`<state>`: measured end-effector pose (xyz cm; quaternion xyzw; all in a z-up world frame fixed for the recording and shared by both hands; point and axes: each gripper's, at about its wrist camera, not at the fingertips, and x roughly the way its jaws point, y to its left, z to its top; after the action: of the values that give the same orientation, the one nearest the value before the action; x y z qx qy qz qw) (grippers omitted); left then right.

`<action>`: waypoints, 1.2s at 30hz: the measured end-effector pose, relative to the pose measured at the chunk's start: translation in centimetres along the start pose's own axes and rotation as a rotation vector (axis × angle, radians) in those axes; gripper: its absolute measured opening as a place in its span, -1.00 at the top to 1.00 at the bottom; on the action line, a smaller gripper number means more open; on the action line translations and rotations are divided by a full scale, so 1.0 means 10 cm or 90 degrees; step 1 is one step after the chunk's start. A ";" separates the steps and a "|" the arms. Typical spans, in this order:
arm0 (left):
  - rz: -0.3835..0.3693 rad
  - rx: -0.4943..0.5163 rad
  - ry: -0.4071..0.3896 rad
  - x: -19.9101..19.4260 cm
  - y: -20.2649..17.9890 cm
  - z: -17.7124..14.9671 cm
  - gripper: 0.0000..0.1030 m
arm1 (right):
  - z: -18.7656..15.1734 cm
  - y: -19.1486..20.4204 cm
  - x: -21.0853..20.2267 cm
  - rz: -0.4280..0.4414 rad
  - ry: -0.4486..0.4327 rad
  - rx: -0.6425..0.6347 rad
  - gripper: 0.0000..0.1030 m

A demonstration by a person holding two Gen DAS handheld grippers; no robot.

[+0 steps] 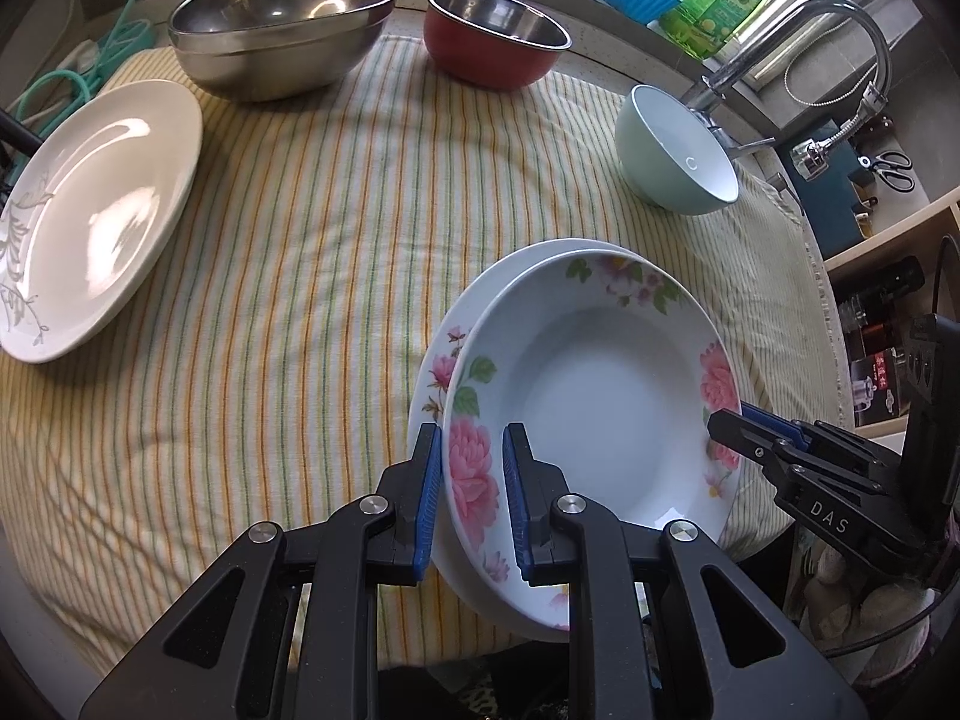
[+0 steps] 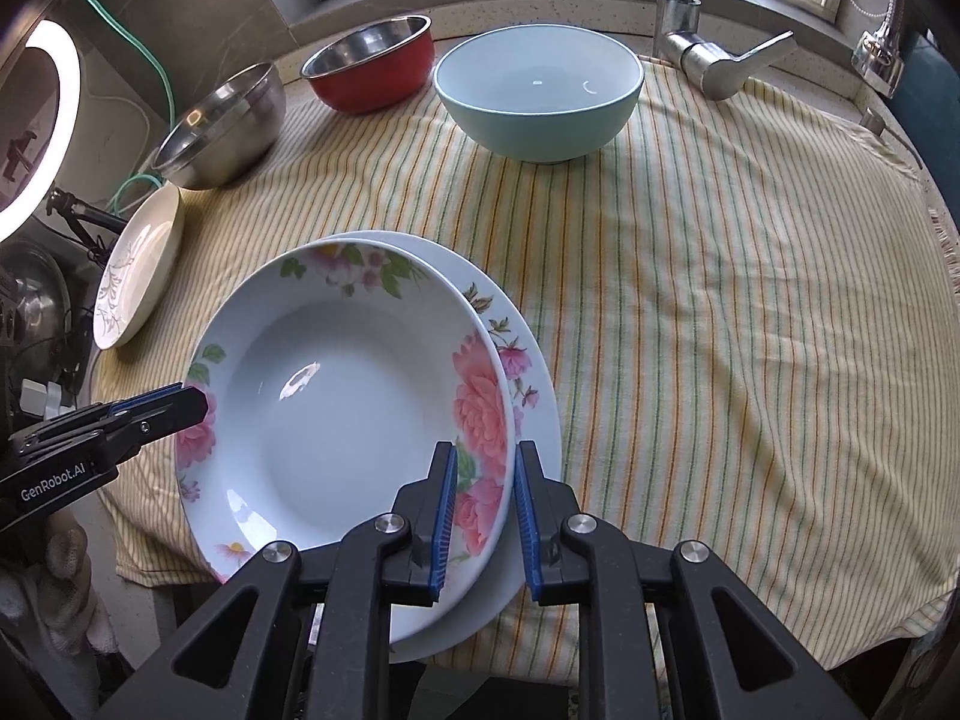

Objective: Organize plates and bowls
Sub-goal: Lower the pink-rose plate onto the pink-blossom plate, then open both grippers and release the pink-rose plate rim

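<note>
On the far left of the surface lies a white round plate with grey leaf drawings. Just behind it sits a big shiny steel bowl, and next to that a red bowl with a steel inside. All rest on a yellow striped cloth.

Near the front edge is a stack of two plates. The deep white plate with pink flowers sits on a flatter white flowered plate.

The left gripper has its jaws on either side of the deep plate's left rim, with small gaps showing, so I cannot tell if it is squeezing. Its side reads "GenRobot.AI" in the right wrist view.

The right gripper has its jaws around the right rim in the same way, and I cannot tell if it grips. It reads "DAS".

Further right stands a pale green bowl, near a silver tap. A green soap bottle stands on the sill.
</note>
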<state>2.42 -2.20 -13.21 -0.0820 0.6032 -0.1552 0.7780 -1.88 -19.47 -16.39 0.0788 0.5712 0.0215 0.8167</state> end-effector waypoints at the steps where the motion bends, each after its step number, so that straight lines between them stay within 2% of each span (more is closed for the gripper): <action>1: 0.000 0.001 0.000 0.00 0.00 0.00 0.64 | 0.00 0.00 0.00 0.000 0.000 0.000 0.64; 15: -0.001 0.004 0.000 0.00 -0.03 -0.03 0.64 | 0.00 0.02 0.00 -0.004 0.000 0.009 0.64; 21: 0.000 0.000 -0.014 -0.09 0.00 -0.03 0.64 | -0.01 -0.01 -0.12 -0.007 -0.028 0.016 0.64; 25: -0.003 -0.004 -0.033 -0.20 0.04 -0.03 0.64 | 0.00 -0.04 -0.23 -0.010 -0.058 0.026 0.49; 27: -0.006 -0.010 -0.042 -0.25 0.07 -0.04 0.64 | 0.02 -0.03 -0.27 -0.002 -0.068 0.027 0.49; 36: -0.006 -0.054 -0.073 -0.46 0.34 -0.09 0.64 | 0.07 0.22 -0.41 0.043 -0.121 0.015 0.30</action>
<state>0.97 2.65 -10.35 -0.1267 0.5636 -0.1284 0.8061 -2.48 -17.91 -12.01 0.1088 0.4885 0.0347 0.8651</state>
